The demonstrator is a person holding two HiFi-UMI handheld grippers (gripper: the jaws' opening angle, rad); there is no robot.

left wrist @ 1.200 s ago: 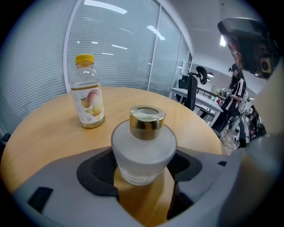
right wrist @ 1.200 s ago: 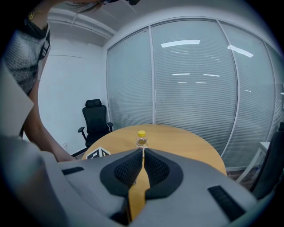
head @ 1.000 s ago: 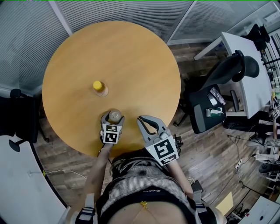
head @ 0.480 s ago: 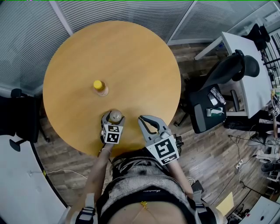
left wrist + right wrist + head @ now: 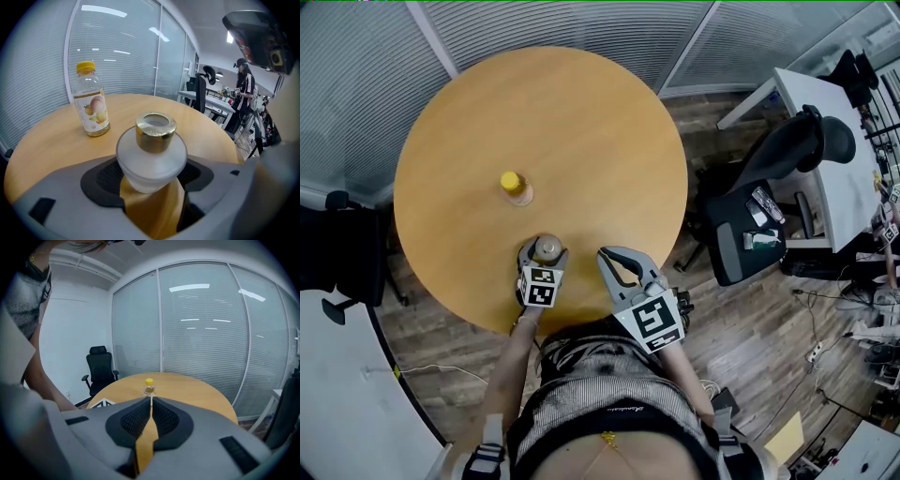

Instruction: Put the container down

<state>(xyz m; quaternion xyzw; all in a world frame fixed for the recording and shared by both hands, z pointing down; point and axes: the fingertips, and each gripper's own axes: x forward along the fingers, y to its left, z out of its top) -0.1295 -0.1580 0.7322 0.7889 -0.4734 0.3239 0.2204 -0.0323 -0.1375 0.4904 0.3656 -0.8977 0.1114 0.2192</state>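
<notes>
The left gripper (image 5: 542, 262) reaches straight out from the person's bare forearm over the near part of the round wooden table (image 5: 581, 122), its jaws clamped on the frosted body of the container (image 5: 151, 154), which stands upright with its gold neck up; whether its base touches the tabletop cannot be told. The right gripper (image 5: 619, 267) is held just beside it at the table's edge, angled forward and slightly left, jaws pressed together with nothing between them. A yellow-capped bottle (image 5: 515, 186) stands farther out on the table, apart from both.
</notes>
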